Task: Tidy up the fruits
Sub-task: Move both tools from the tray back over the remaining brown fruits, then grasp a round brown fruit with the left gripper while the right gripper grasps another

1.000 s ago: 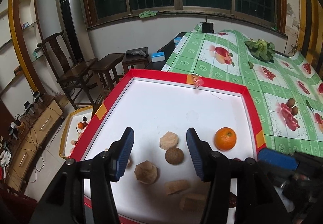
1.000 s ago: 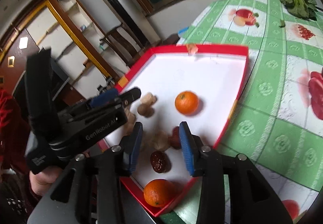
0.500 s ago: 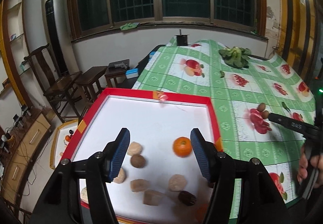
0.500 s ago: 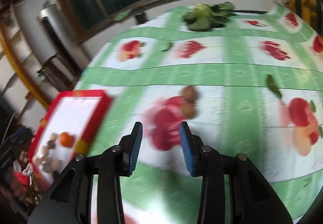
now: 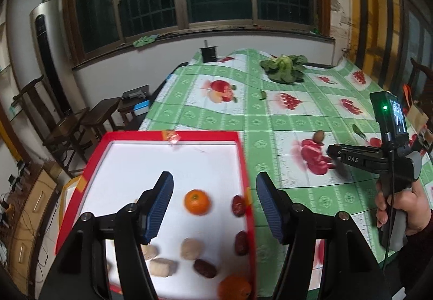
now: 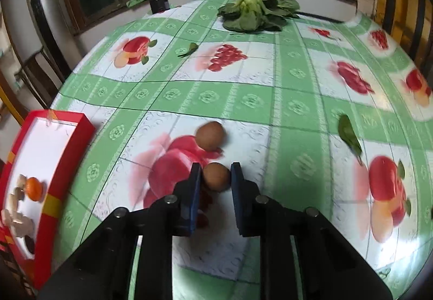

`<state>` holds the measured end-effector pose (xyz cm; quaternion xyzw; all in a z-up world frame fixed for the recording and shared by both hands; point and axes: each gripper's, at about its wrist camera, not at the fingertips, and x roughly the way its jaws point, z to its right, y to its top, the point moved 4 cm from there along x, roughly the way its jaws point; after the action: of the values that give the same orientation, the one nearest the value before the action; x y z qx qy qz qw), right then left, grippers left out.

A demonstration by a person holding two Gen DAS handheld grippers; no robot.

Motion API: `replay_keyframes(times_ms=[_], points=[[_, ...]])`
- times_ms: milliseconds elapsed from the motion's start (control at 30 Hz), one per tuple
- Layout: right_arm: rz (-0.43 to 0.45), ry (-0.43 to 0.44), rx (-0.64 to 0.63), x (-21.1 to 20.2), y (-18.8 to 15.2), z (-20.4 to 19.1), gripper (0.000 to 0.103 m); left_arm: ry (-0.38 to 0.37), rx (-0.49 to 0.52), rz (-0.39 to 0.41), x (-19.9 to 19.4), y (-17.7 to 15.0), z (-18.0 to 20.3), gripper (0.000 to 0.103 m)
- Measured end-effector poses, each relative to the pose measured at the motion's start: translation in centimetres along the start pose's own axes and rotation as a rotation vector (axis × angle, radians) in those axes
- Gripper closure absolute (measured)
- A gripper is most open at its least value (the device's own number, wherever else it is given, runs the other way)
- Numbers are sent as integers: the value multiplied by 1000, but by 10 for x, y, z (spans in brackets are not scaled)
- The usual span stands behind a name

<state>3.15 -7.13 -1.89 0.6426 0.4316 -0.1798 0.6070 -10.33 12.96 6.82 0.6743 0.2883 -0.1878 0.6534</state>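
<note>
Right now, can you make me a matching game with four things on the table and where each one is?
Things:
1. orange
2. brown fruit
3. leafy greens
4. loose green leaf

Places:
A. far end of the table, near the window
B. between the right gripper fingers
C. inside the red tray
D. lying alone on the tablecloth, right of the brown fruits

Pairs: 1-C, 2-B, 3-A, 4-D
</note>
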Motion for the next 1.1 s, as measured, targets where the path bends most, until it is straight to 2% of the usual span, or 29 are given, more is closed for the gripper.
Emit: replay_keyframes(times_ms=[167, 233, 300, 400, 500, 733, 767, 833, 933, 1033, 1100], points=[[4, -24, 125, -16, -3, 58, 80, -91, 84, -32, 25, 18, 49, 39], [12, -44, 146, -21, -4, 77, 80, -133, 122, -59, 44, 24, 73, 39], [16, -27, 180, -25, -5, 91, 80, -174, 140, -98, 71, 30, 98, 39], [12, 5, 217, -26, -5, 97, 80, -203, 129, -124, 99, 35, 123, 39], [12, -6, 205, -25, -4, 92, 80, -241, 142, -126, 116, 39, 147, 39], [3, 12, 229, -23, -4, 93, 80, -226, 161, -180, 151, 39, 172, 40], [1, 17, 232, -23, -3, 92, 80, -223, 162, -186, 154, 39, 173, 41], [-2, 23, 231, -22, -3, 93, 80, -223, 156, -201, 163, 39, 174, 52], [-3, 24, 223, -21, -2, 91, 80, -255, 126, -202, 169, 39, 173, 76], [-3, 27, 220, -21, -2, 90, 80, -249, 161, -188, 165, 38, 177, 79], [-2, 29, 219, -21, -1, 90, 80, -274, 137, -196, 159, 34, 174, 79]])
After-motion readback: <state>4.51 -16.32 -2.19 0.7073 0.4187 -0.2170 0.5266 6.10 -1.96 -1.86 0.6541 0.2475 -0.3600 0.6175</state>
